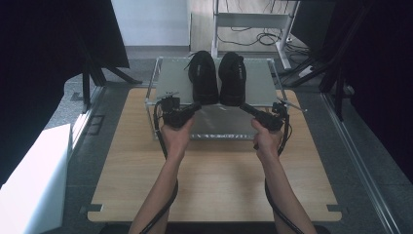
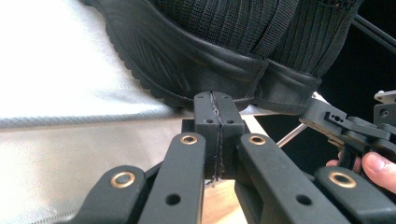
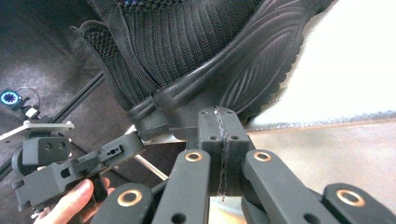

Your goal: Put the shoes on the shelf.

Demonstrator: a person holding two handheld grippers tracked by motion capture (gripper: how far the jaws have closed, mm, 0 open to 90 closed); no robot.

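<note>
both the left gripper (image 1: 194,108) and right gripper (image 1: 246,108), jaws pressed together empty, nudge the shoes (image 1: 217,78) by their heels to square them on the rack (image 1: 253,78).

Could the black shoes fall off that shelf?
Maybe. The left shoe and right shoe sit with their heels at the front edge of the clear rack. The shut left gripper and shut right gripper touch those heels, so a pull could tip a shoe off, and a hard push might slide it back.
</note>
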